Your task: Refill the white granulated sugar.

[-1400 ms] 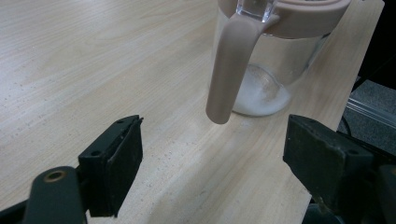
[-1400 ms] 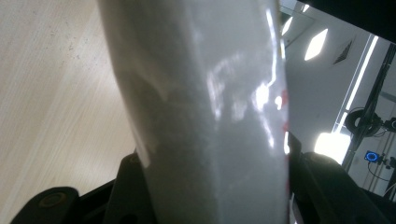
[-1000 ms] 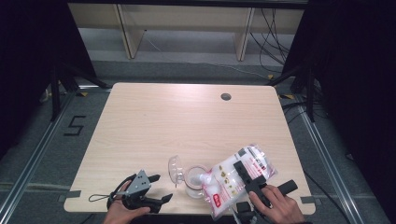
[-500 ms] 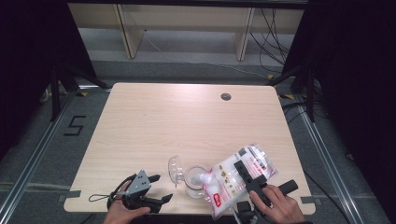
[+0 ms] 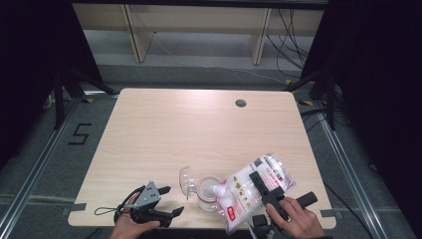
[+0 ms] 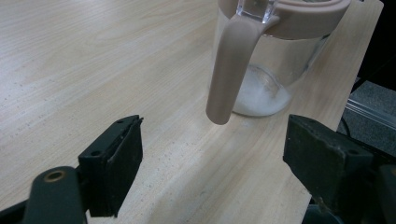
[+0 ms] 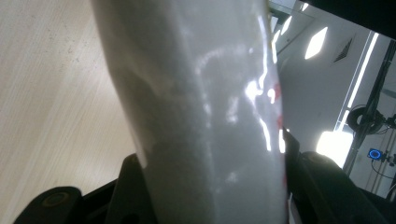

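**Nothing shifts: bag tipped over the jar, both hands parked**

Nothing has moved since the earlier high views: both hands, the bag and the jar sit where they did a second ago. Largest first, the pale wood counter (image 5: 199,134) carries everything near its front edge. On it, toward the front right, the clear plastic bag (image 5: 251,191) of white grains with red print lies tilted, its lower end at the mouth of the glass jar (image 5: 206,191). The jar (pink-rimmed, with a pink handle and its clear lid flipped up to the left) stands upright with a little white powder in its bottom. The right gripper (image 5: 266,186) has its jaws about half open and pressed on the bag from both sides. The left gripper (image 5: 166,201) rests at the front left, jaws wide apart and empty, aimed at the jar's handle.
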{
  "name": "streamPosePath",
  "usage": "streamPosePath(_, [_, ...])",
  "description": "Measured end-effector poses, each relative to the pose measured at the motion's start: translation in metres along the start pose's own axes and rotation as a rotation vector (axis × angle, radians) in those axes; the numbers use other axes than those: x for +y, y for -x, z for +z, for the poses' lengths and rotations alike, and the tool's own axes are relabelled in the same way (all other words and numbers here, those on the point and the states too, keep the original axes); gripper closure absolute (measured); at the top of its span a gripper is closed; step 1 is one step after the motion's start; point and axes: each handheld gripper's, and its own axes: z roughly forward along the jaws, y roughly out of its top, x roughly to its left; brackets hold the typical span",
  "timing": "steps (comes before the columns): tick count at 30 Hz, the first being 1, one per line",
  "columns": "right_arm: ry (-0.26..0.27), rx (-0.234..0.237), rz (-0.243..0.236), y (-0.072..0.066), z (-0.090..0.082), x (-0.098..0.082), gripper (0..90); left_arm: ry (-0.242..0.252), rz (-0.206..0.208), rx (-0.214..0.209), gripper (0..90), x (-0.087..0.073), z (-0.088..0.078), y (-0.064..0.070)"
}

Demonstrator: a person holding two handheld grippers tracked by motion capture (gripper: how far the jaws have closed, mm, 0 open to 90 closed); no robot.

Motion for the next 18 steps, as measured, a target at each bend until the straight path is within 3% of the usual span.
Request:
streamPosePath(2, [-0.003,0.011,0.006,-0.0008,0.0,-0.0002,58.5,0.009,-0.008,-0.004,19.4,0.0002,0.0002,0.0007])
streamPosePath(4, [-0.005,0.013,0.009,-0.0013,0.0001,-0.0004,58.6,0.002,0.021,-0.008,19.4,0.0009,-0.0006,-0.0016])
streamPosePath(5, [-0.005,0.013,0.009,-0.0015,0.0001,-0.0004,58.6,0.01,-0.014,-0.001,19.5,0.0,-0.0002,0.0005])
streamPosePath(18, [-0.004,0.013,0.011,-0.0022,0.0004,-0.001,59.0,0.014,-0.01,-0.005,19.4,0.0001,-0.0005,-0.0004])
